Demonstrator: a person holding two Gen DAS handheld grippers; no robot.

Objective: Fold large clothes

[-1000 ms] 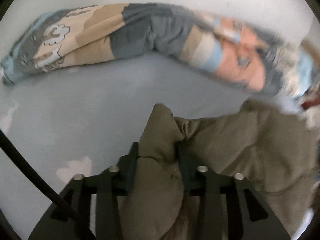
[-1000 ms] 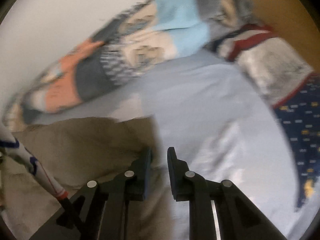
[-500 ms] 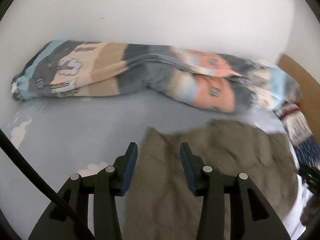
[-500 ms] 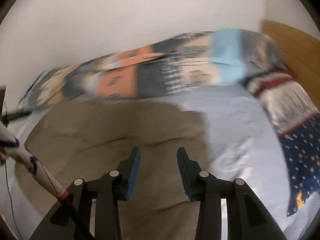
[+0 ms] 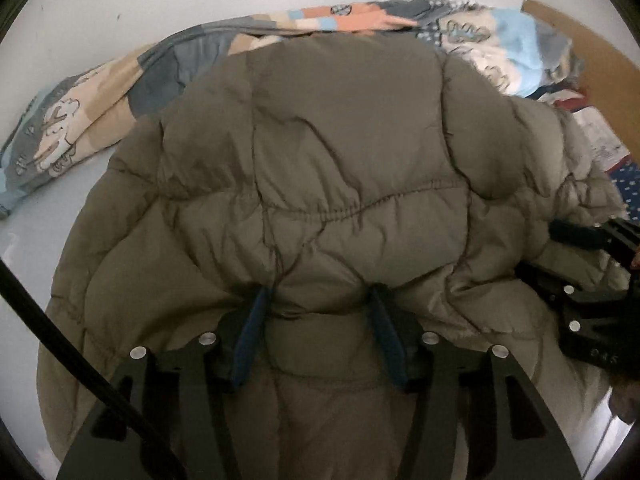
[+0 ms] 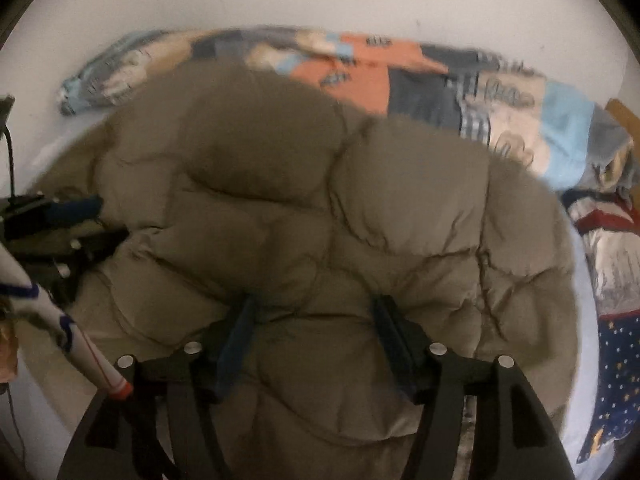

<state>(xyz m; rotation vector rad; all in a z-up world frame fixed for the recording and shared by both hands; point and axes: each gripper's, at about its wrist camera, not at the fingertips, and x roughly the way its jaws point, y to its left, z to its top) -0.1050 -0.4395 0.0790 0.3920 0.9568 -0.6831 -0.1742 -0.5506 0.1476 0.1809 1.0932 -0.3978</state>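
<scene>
An olive-brown puffy quilted jacket (image 5: 320, 152) lies spread on the bed and fills most of both views; it also shows in the right wrist view (image 6: 320, 200). My left gripper (image 5: 318, 300) is open, its jaws set wide apart with the jacket's near edge bulging between them. My right gripper (image 6: 314, 308) is open too, jaws wide, with padded fabric lying between them. The right gripper also shows at the right edge of the left wrist view (image 5: 592, 264), and the left gripper at the left edge of the right wrist view (image 6: 60, 216).
A rolled patchwork blanket (image 5: 100, 96) (image 6: 420, 76) lies along the white wall behind the jacket. A navy star-print cloth (image 6: 616, 368) and a red-trimmed textile (image 6: 604, 220) lie at the right. A wooden bed board (image 5: 592, 40) stands at the far right. Pale blue sheet (image 5: 48, 216) shows at the left.
Both grippers have opened wider and dropped close to the jacket, which now fills the views. One second ago both were shut on its fabric; half a second ago they had let go.
</scene>
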